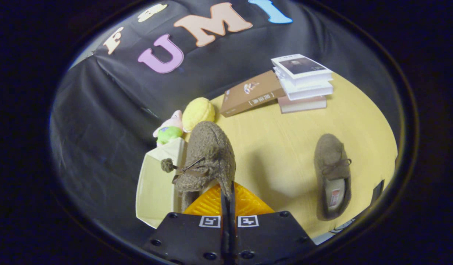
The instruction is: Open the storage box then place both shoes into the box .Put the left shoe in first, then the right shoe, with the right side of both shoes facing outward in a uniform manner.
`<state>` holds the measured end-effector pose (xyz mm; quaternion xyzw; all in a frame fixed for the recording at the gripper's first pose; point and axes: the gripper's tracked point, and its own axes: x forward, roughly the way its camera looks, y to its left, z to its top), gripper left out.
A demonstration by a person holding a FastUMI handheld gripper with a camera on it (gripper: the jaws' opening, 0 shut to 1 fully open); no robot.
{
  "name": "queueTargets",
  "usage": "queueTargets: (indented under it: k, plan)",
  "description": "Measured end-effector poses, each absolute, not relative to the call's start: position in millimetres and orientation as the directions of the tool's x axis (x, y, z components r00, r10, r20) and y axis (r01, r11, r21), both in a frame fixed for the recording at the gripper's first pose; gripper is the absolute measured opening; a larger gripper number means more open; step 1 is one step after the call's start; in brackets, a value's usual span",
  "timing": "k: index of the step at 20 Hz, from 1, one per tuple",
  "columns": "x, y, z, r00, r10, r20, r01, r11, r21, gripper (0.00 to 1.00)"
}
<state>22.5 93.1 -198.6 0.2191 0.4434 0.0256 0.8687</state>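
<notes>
My gripper (227, 191) is shut on the heel edge of a brown fuzzy shoe (208, 154) with a bow and a pom-pom. That shoe hangs toe-forward, lifted above the table, just over the right rim of the open cream storage box (154, 187), which lies to the left of my fingers. The second brown shoe (332, 173) lies flat on the yellow table (281, 147) to the right, its opening turned toward me and its toe pointing away.
Beyond the box sit a small pink-and-green plush toy (169, 129) and a yellow plush (198, 110). A brown book (250, 94) and a stack of books (303, 82) lie at the far side of the table. Black cloth hangs behind.
</notes>
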Motion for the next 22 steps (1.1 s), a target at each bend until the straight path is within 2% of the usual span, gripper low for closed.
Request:
queueTargets:
  k: [5,9,15,22]
  plan:
    - [35,151,-163,0.636,0.299,-0.711,0.094,0.885,0.456,0.03]
    - [38,200,-168,0.616,0.326,-0.717,0.074,0.883,0.464,0.03]
    - [26,256,-216,0.533,0.325,-0.781,0.065,0.905,0.421,0.04]
    - [21,293,-272,0.449,0.264,-0.853,0.118,0.929,0.35,0.04]
